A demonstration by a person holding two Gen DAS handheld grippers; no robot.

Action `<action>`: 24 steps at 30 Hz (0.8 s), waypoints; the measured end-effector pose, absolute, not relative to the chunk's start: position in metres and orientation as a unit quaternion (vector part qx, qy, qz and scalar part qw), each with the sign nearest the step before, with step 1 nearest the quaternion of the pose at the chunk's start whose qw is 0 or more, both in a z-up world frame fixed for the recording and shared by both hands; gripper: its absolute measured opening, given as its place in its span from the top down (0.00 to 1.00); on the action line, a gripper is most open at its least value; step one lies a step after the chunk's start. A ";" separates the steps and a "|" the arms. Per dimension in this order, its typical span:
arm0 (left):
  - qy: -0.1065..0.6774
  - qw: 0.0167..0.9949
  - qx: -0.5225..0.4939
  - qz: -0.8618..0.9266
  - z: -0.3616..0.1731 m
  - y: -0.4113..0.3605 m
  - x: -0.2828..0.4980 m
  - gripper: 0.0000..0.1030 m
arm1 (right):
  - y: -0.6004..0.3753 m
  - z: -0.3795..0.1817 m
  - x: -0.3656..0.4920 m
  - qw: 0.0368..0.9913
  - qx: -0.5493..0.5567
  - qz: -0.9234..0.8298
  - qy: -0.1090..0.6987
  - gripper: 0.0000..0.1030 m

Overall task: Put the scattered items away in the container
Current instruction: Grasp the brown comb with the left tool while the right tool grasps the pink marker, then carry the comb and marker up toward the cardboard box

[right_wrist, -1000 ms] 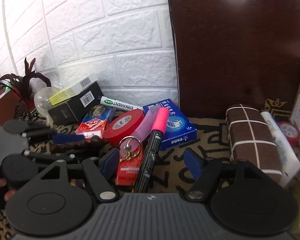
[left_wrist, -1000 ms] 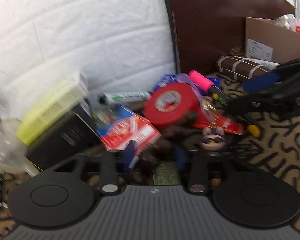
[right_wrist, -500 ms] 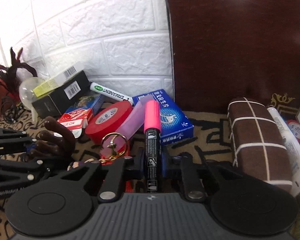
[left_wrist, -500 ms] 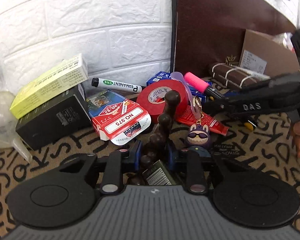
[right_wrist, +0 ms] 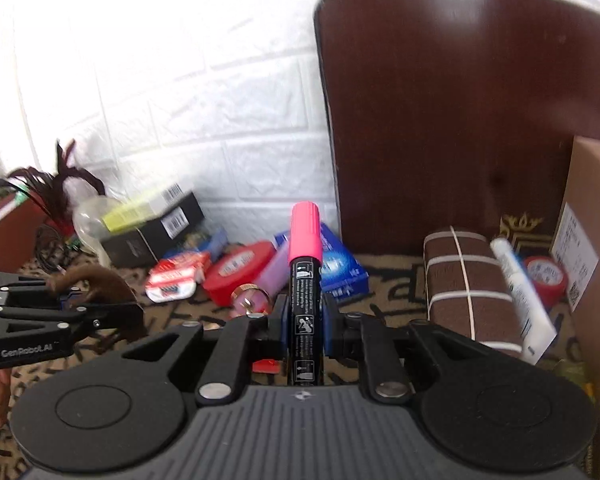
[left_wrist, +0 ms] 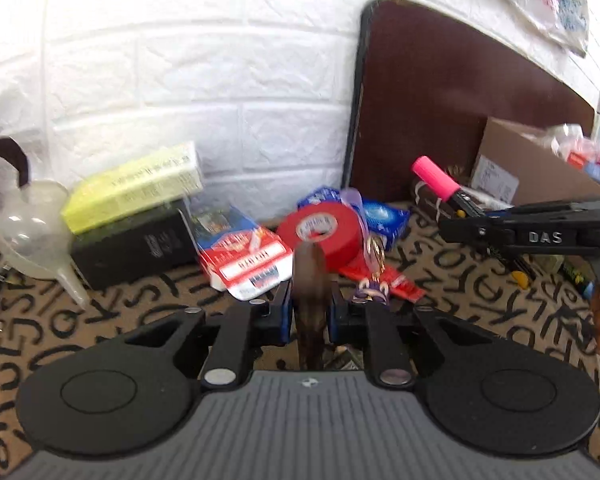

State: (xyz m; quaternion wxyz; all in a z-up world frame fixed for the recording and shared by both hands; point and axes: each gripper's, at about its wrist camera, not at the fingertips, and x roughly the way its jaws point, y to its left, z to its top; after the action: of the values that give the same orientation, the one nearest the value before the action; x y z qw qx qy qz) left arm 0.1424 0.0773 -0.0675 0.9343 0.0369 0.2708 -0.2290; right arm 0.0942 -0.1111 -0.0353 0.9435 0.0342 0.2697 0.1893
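Pink-capped, the black marker (right_wrist: 305, 280) stands pinched between the fingers of the right gripper (right_wrist: 305, 320), its cap pointing up past the tips, lifted off the patterned cloth (right_wrist: 392, 276). The left gripper (left_wrist: 309, 312) pinches a dark brown beaded piece (left_wrist: 310, 276), blurred, rising between its fingers. Beyond the left fingertips lie a red tape roll (left_wrist: 324, 232), a red-and-white card pack (left_wrist: 252, 264) and a keychain (left_wrist: 374, 276). Right of the right fingers, a cardboard box (right_wrist: 592, 248) stands at the edge, with a brown checked roll (right_wrist: 468, 280) between.
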 end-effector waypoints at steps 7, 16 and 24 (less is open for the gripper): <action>0.251 0.942 0.035 -0.220 -0.045 0.071 0.122 0.82 | -0.109 -0.006 0.068 0.950 0.028 0.200 0.240 0.86; 0.220 0.949 0.043 -0.222 -0.009 0.040 0.085 0.82 | -0.129 0.024 0.024 0.957 0.030 0.200 0.209 0.86; 0.217 0.942 0.043 -0.254 0.000 -0.019 0.054 0.82 | -0.172 0.040 -0.020 0.966 0.027 0.171 0.193 0.86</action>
State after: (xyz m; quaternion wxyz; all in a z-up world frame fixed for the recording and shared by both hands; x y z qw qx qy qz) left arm 0.0543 -0.0187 -0.0003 0.9415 0.0429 0.2173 -0.2539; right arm -0.0205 -0.1719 0.0398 0.9659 0.0272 0.1926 0.1709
